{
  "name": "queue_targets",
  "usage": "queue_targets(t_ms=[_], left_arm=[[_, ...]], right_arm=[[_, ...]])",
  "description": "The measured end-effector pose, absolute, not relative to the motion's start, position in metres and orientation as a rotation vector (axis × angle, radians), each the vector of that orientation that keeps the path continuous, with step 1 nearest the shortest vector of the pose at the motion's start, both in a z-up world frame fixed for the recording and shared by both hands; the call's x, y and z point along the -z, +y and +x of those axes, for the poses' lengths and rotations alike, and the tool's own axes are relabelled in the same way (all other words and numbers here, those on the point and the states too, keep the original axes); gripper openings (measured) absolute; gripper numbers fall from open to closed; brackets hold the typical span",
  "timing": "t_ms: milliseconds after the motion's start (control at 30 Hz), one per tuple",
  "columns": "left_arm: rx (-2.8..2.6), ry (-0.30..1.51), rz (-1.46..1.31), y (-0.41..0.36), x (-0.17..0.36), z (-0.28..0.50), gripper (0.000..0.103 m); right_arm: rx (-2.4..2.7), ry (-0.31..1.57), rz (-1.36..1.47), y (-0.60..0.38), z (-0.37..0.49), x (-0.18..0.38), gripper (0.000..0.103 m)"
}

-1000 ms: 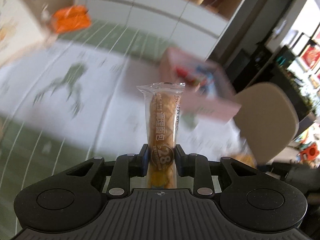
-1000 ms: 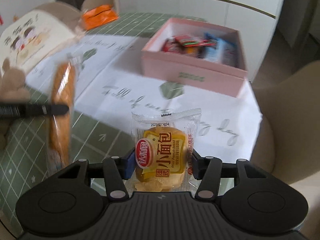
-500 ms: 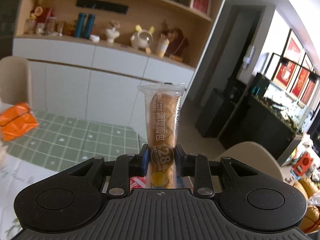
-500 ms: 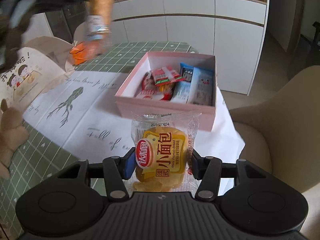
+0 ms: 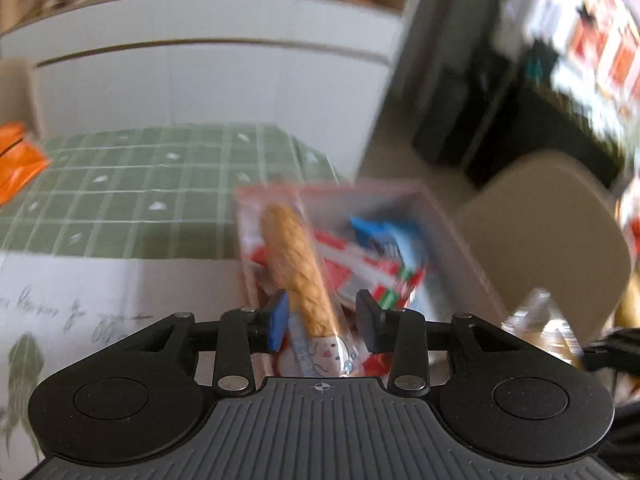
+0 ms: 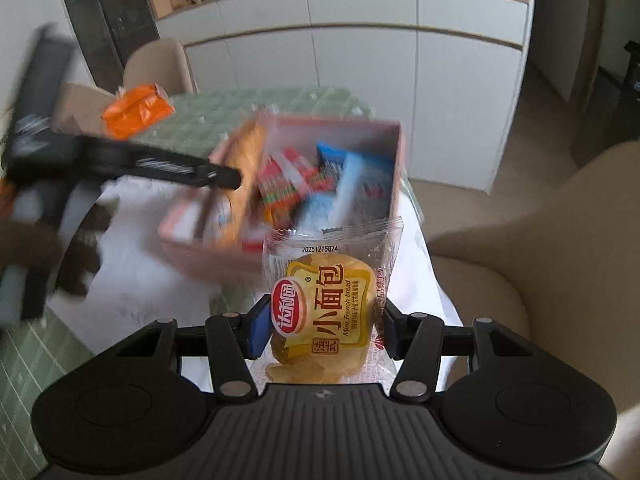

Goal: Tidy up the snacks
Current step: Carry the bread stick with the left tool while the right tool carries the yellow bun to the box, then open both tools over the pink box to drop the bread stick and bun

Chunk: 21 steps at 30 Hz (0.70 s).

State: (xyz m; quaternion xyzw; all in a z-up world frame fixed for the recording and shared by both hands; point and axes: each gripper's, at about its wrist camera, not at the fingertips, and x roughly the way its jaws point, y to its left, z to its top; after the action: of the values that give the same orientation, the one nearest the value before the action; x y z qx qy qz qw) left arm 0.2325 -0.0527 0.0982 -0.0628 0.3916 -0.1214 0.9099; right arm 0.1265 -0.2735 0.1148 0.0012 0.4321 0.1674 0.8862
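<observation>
Snacks are going into the pink box (image 6: 280, 258), which sits on the white paper sheet (image 5: 100, 280) near the table's edge and already holds red and blue packets. The left gripper (image 5: 322, 320) hangs over the box with its jaws just opened; the long bread stick (image 5: 296, 268) lies tilted between them, no pad pressing on it, apparently dropping in along the box's left wall. To do this well, I would keep the jaws wide and lift straight up so the wrapper does not catch a pad. The right gripper (image 6: 320, 330) stays clamped on the small French bread packet (image 6: 326, 308), just short of the box's near wall; it should wait until the left one clears, since the two would crowd each other over the opening. An orange packet (image 6: 138, 110) lies well apart on the green checked tablecloth (image 5: 140, 184), and a beige chair (image 6: 540, 248) stands beside the table.
</observation>
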Motion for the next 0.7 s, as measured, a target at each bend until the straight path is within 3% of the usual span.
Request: queue_targets(t_ms=[267, 333, 400, 600, 700], left_arm=[[0.077, 0.757, -0.227, 0.020, -0.108, 0.168, 0.041], [0.040, 0.773, -0.238, 0.039, -0.098, 0.143, 0.041], [0.019, 0.787, -0.252, 0.054, -0.086, 0.119, 0.041], [0.000, 0.822, -0.286, 0.075, -0.045, 0.060, 0.041], [0.012, 0.838, -0.209, 0.068, -0.033, 0.036, 0.041]], right_arm=[[-0.395, 0.833, 0.148, -0.222, 0.212, -0.122, 0.055], [-0.348, 0.840, 0.106, -0.206, 0.232, -0.106, 0.069], [-0.306, 0.850, 0.065, -0.194, 0.241, -0.091, 0.069], [-0.291, 0.801, 0.109, -0.196, 0.193, -0.095, 0.069], [-0.308, 0.740, 0.069, -0.201, 0.144, -0.112, 0.077]])
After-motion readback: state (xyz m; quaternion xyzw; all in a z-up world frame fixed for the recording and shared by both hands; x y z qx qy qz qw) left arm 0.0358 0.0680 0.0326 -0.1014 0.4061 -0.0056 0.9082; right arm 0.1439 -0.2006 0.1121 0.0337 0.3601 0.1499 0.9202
